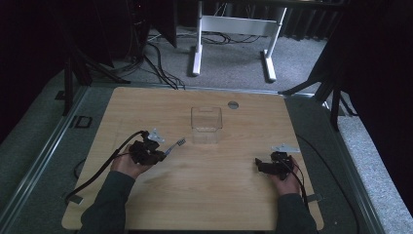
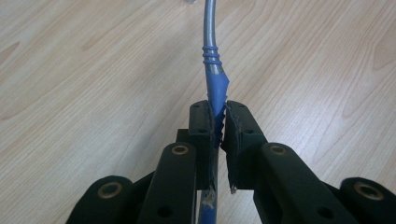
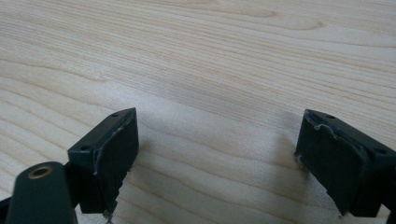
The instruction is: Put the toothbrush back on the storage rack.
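Note:
A slim toothbrush (image 1: 174, 146) with a blue and grey handle (image 2: 212, 70) is held low over the wooden table (image 1: 209, 195), left of centre. Its head points toward a clear plastic box (image 1: 206, 124). My left gripper (image 1: 164, 153) is shut on the blue end of the handle, and in the left gripper view (image 2: 219, 109) both pads press on it. My right gripper (image 1: 258, 165) rests at the right side of the table and points left. In the right gripper view (image 3: 217, 144) its jaws stand wide open over bare wood with nothing between them.
The clear box stands a little past the table's centre, just beyond the toothbrush head. A round grey grommet (image 1: 233, 104) sits near the far edge. Beyond the table are a white desk frame (image 1: 234, 29) and floor cables (image 1: 156, 63).

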